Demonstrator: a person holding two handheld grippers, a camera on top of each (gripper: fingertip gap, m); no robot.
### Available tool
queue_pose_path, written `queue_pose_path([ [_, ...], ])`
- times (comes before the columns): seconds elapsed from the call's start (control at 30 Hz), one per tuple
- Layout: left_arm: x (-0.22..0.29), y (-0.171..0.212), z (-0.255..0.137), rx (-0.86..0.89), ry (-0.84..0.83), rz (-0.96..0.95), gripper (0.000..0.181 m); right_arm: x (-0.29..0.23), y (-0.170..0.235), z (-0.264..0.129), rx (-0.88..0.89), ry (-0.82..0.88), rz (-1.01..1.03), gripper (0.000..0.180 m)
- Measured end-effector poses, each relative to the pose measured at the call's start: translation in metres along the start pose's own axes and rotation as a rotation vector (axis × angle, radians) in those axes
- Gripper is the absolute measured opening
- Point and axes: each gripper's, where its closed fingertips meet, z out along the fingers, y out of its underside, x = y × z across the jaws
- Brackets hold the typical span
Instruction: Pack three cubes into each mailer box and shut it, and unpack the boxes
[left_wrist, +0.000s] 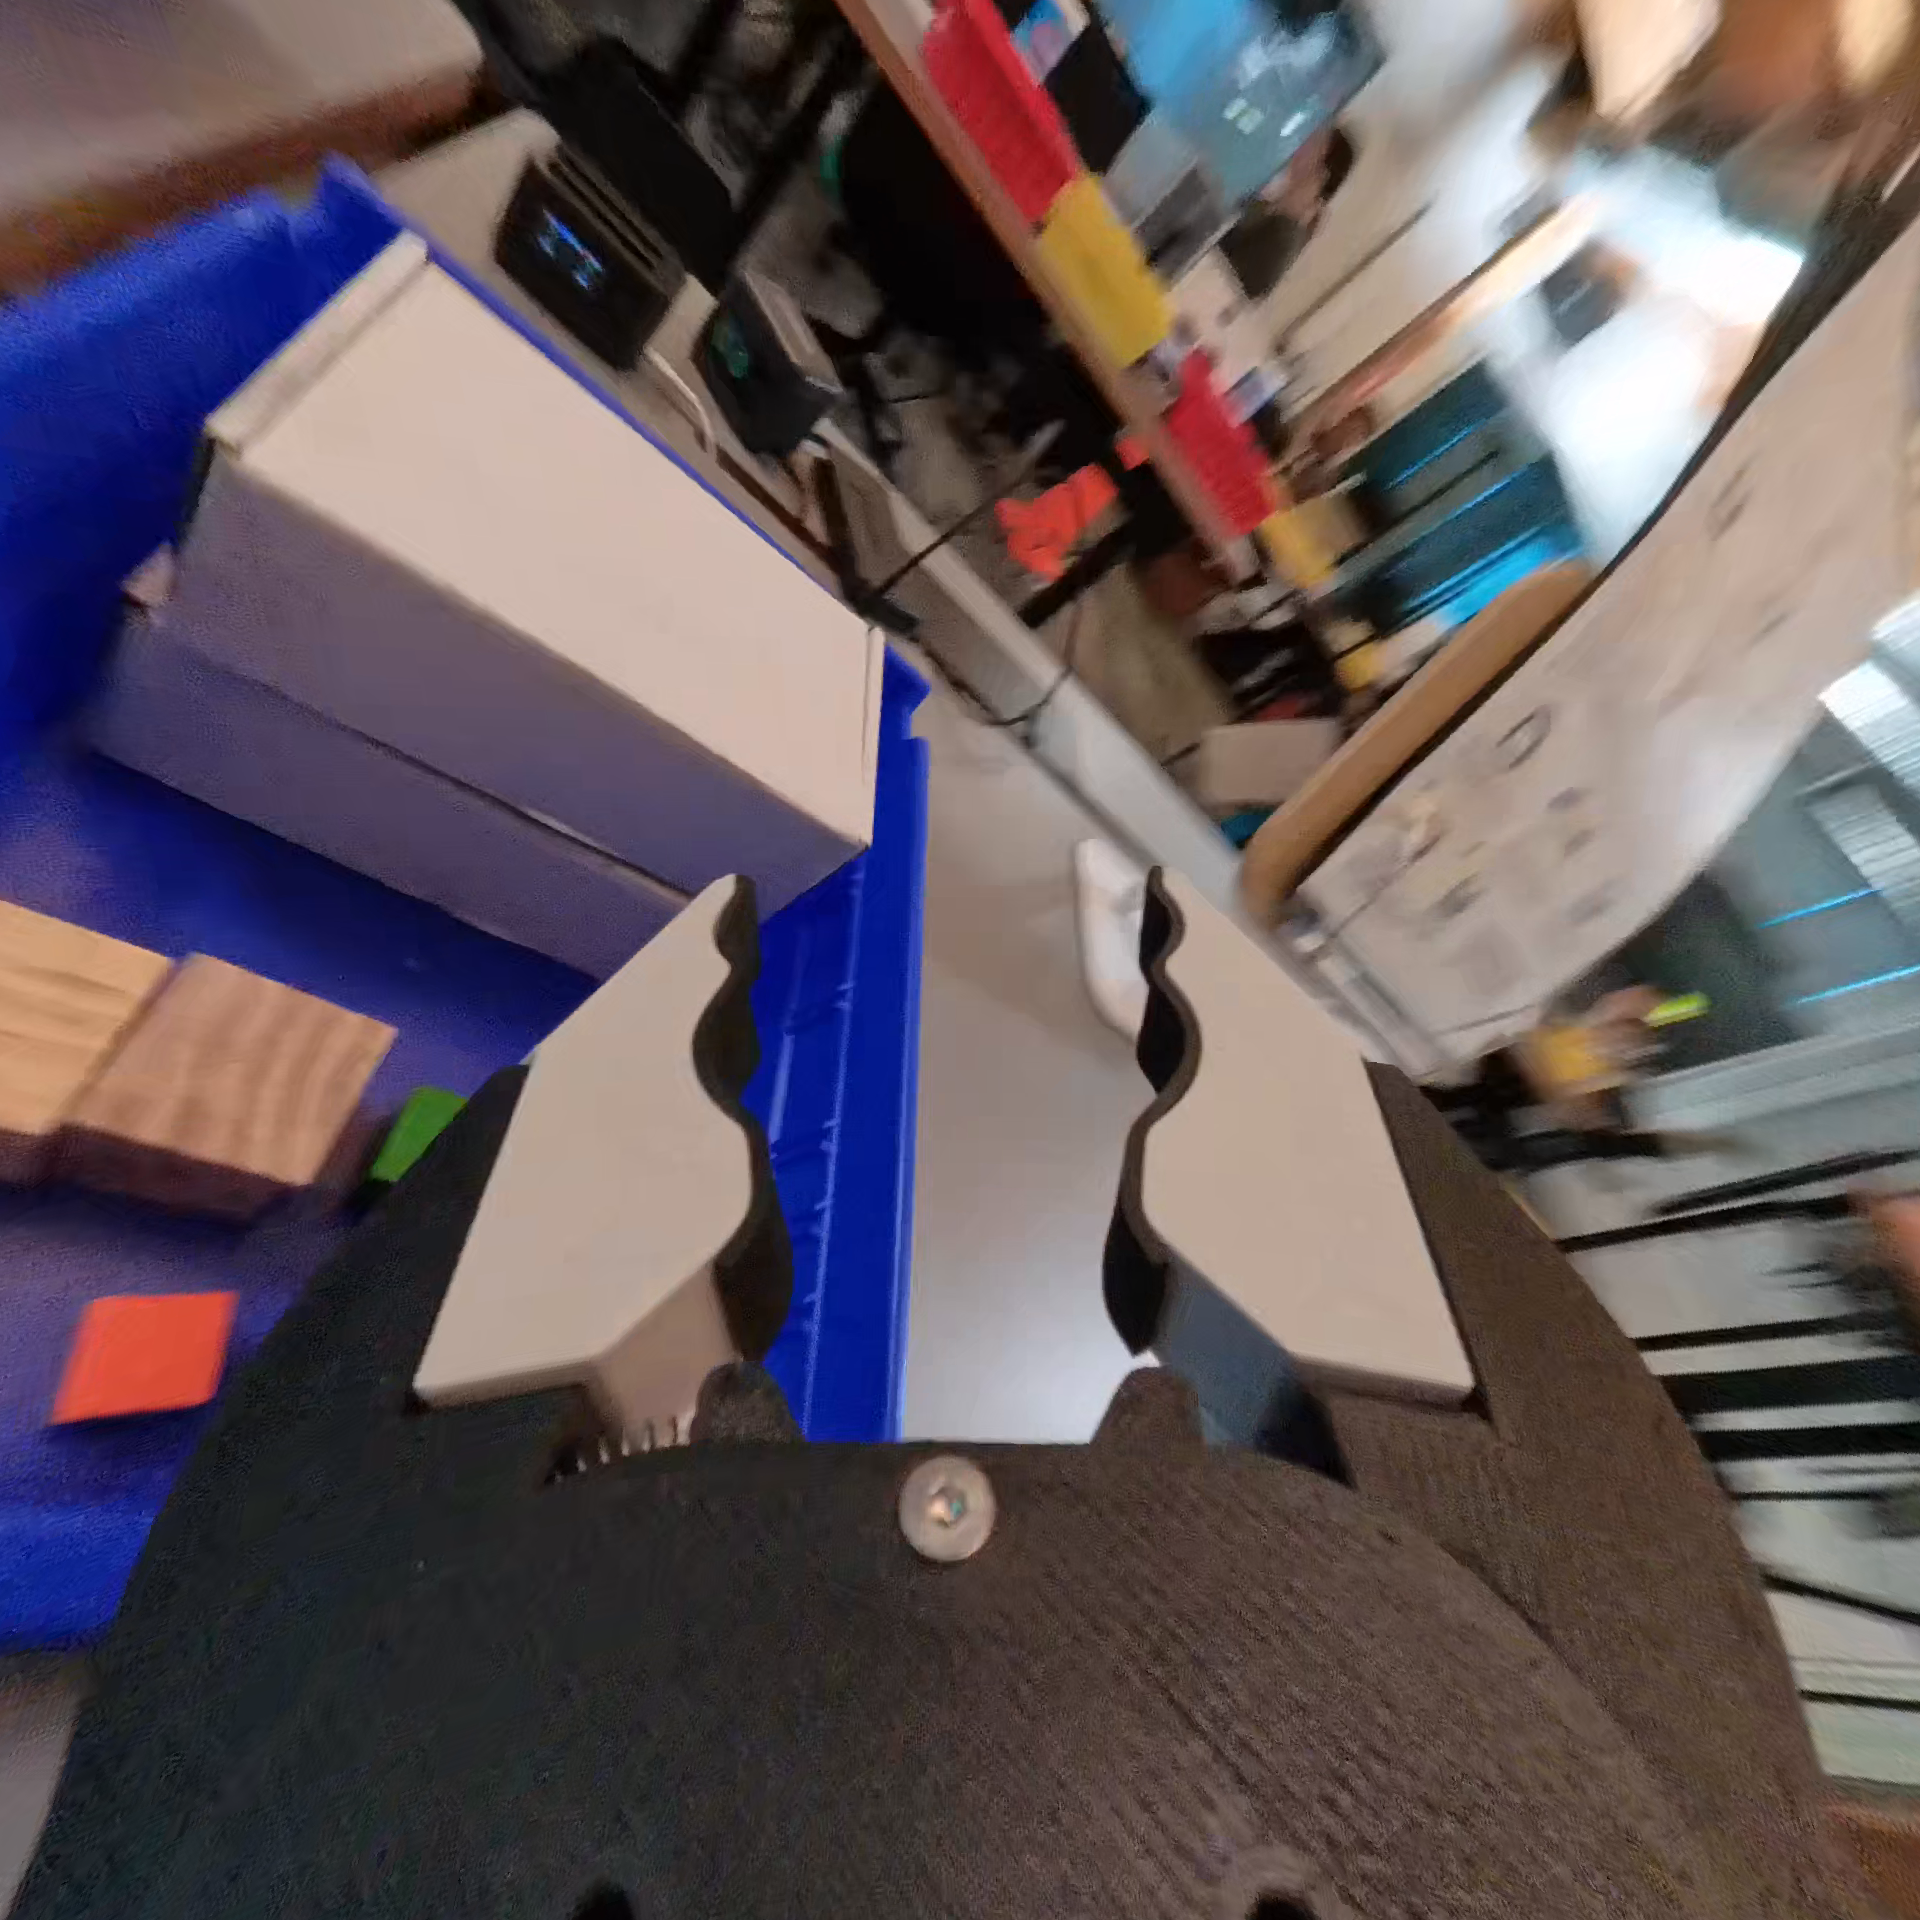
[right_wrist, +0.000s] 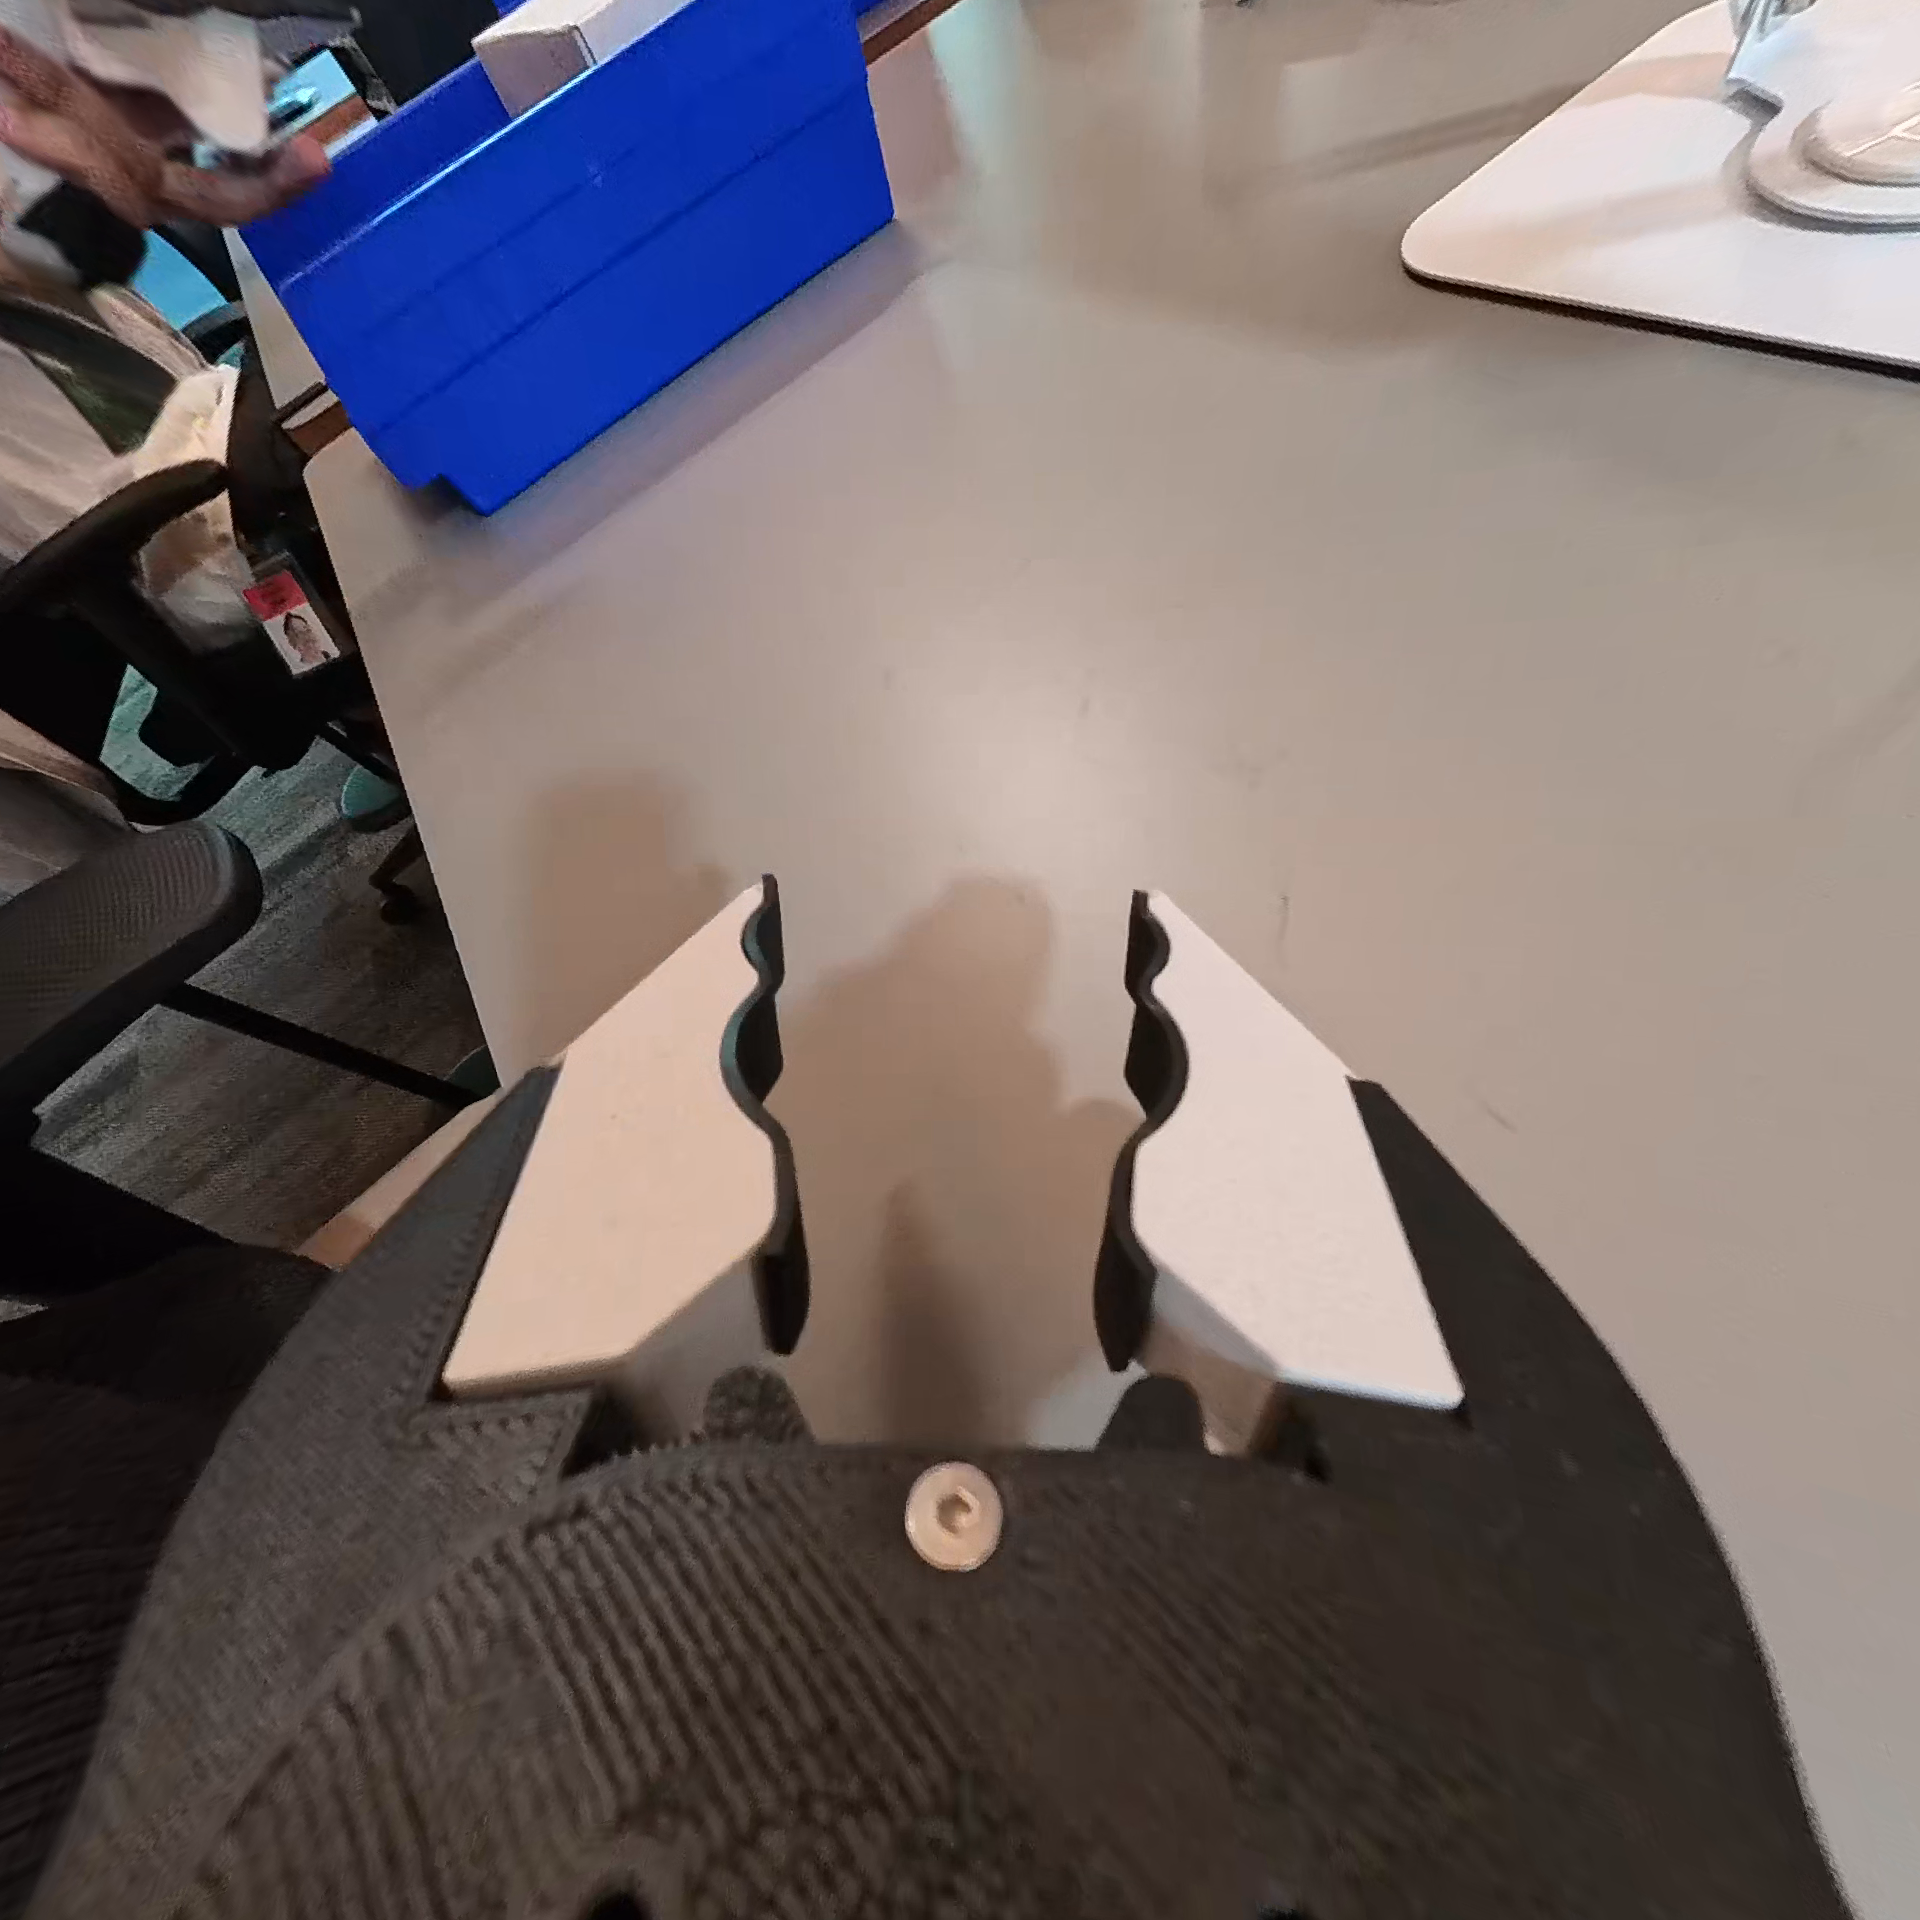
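Note:
A blue bin (left_wrist: 862, 1039) holds a shut white mailer box (left_wrist: 520, 582), two wooden cubes (left_wrist: 223, 1086), an orange cube (left_wrist: 145, 1356) and a green cube (left_wrist: 416, 1132). My left gripper (left_wrist: 948, 894) is open and empty, over the bin's right wall, with the view tilted and blurred. In the right wrist view the blue bin (right_wrist: 582, 270) stands at the far left of the grey table (right_wrist: 1143, 644), with the white box (right_wrist: 561, 42) showing above its rim. My right gripper (right_wrist: 954, 899) is open and empty, low over the bare table, well short of the bin.
A white mat (right_wrist: 1662, 249) with a clear object on it lies at the table's far right. Office chairs (right_wrist: 114, 935) stand off the left table edge. A person's sleeve (right_wrist: 156, 114) is beyond the bin. Cluttered shelves (left_wrist: 1091, 260) and a striped sleeve (left_wrist: 1714, 1403) show in the left wrist view.

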Motion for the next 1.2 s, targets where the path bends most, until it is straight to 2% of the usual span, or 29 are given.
queue_pose_path([
  [0.07, -0.017, -0.009, 0.008, 0.007, 0.062, -0.159, 0.071, -0.001, 0.001, 0.001, -0.009, 0.003, -0.013, 0.066],
  [0.13, -0.036, -0.009, 0.018, -0.001, 0.048, -0.217, 0.074, -0.002, 0.002, 0.002, -0.016, 0.008, -0.026, 0.065],
  [0.3, -0.054, 0.01, 0.045, -0.064, -0.038, -0.199, 0.08, -0.003, 0.002, 0.002, -0.017, 0.004, -0.031, 0.064],
  [0.57, -0.075, 0.005, 0.059, 0.012, -0.101, -0.311, 0.078, -0.005, 0.006, 0.004, -0.043, 0.019, -0.104, 0.064],
  [0.77, -0.08, 0.003, 0.067, 0.029, -0.048, -0.398, 0.075, -0.005, 0.008, 0.006, -0.058, 0.03, -0.137, 0.063],
  [0.97, -0.081, 0.002, 0.074, 0.042, -0.046, -0.407, 0.07, -0.003, 0.006, 0.005, -0.048, 0.029, -0.108, 0.062],
  [1.2, -0.073, -0.01, 0.074, 0.076, 0.031, -0.444, 0.08, -0.002, 0.008, 0.006, -0.056, 0.036, -0.112, 0.062],
])
